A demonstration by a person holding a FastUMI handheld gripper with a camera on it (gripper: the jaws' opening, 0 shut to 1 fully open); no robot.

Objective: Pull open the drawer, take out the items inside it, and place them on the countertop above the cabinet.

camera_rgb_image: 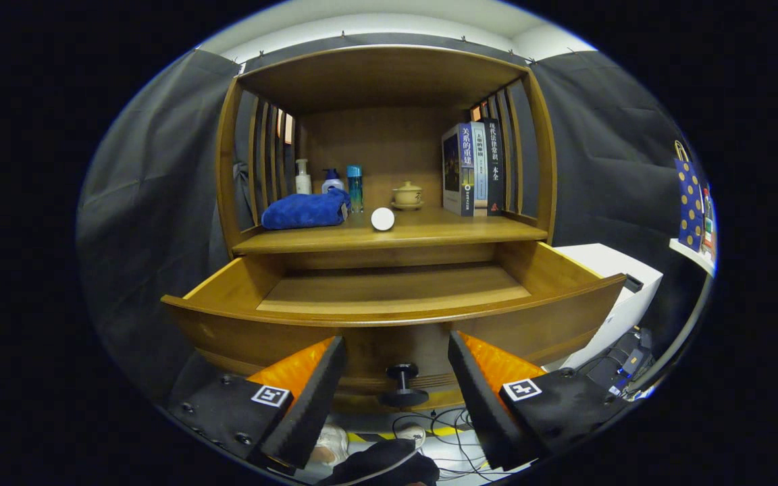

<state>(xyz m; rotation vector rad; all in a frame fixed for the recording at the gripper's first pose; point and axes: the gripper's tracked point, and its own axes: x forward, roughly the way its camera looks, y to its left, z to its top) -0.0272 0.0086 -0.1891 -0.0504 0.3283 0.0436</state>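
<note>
Drawer (389,297) stands open beyond my tongs (396,391), which are apart and empty; its knob (402,385) between them is small, rigid, an easy grip.

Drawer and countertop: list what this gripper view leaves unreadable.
- Drawer: the floor just behind its front wall is hidden by that wall, so a low item there can't be ruled out.
- Bottles: lower parts hidden by the blue cloth.
- Gripper: open, the knob between its fingers; contact can't be judged.
- Cabinet below the drawer: hidden by the fingers.
</note>
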